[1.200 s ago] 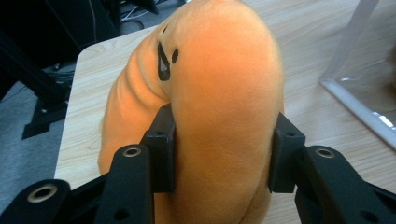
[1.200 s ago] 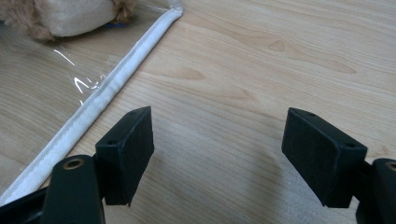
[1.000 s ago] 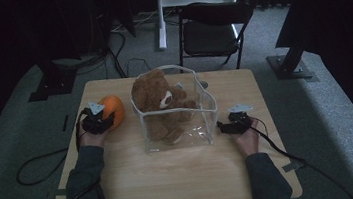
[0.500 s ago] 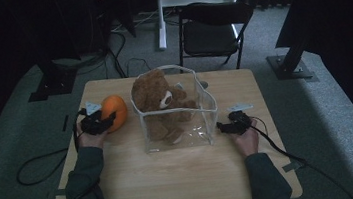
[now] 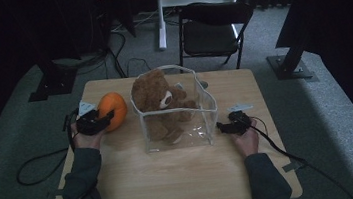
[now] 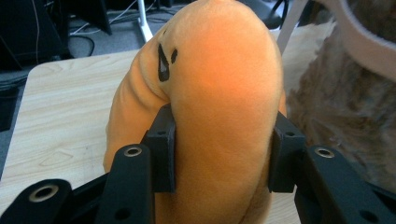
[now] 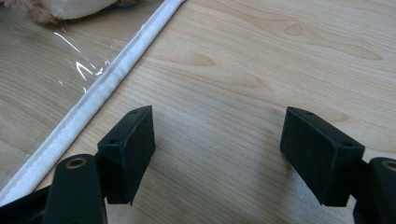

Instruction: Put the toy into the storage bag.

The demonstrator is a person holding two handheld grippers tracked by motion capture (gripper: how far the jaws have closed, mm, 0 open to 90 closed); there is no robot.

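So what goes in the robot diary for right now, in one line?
left gripper: shut on orange plush toy | right gripper: open, over table | teddy bear: in clear bag

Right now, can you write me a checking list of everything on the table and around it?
Surface: light wooden table, bare at the near side.
Job's things: orange plush toy with black markings, left of the clear bag; brown teddy bear sits inside that bag, head above the rim.
Clutter: nothing seen.
Grippers: left gripper shut on the orange plush toy, pads pressing its sides; right gripper open over bare wood beside the bag's white edge.
Cables: one black cable trails from each gripper off the table; more on the floor behind.
Surroundings: dark folding chair, grey carpet, black stands.
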